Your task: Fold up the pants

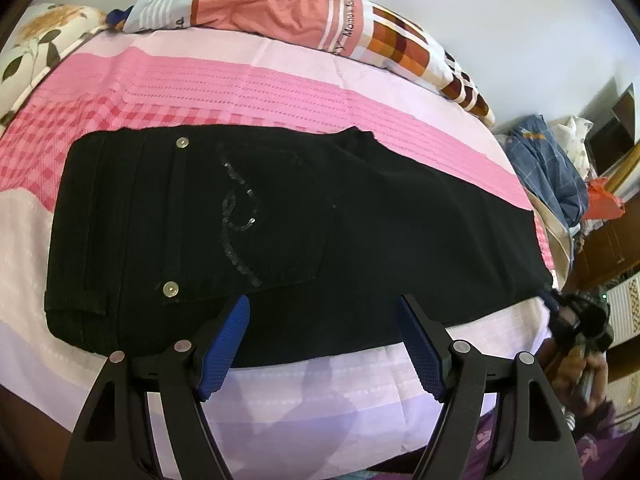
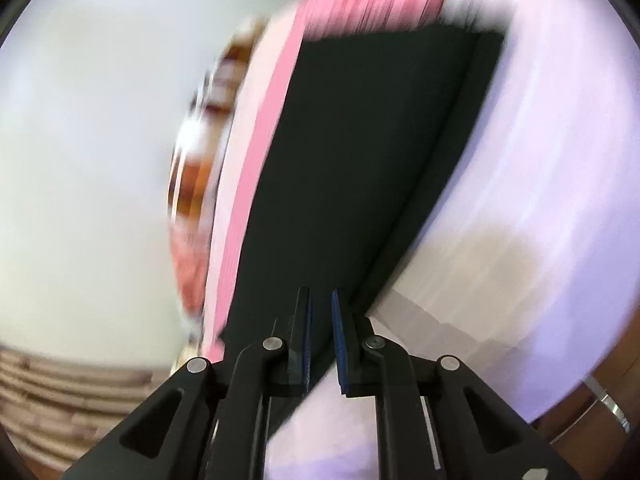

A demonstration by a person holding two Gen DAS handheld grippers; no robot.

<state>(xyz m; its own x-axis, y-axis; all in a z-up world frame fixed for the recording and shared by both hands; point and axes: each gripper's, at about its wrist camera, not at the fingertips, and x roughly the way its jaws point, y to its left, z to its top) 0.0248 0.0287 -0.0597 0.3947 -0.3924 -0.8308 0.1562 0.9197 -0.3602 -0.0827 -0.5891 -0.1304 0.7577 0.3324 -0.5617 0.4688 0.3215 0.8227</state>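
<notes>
Black pants (image 1: 280, 240) lay flat on bed (image 1: 280, 392); soft, limp denim, best pinched at hem. Left gripper (image 1: 322, 344) jaws wide, empty; right gripper (image 2: 321, 344) jaws nearly closed, apparently empty.

A pink and lilac bedspread (image 1: 280, 92) with checked and striped bands covers the bed across the middle of the left wrist view. Along its top edge lies a rumpled orange and white duvet (image 1: 288, 8). A floral pillow (image 1: 36, 40) sits upper left. At the right edge, blue checked cloth (image 1: 548, 176) is heaped beside wooden furniture (image 1: 612, 240).
</notes>
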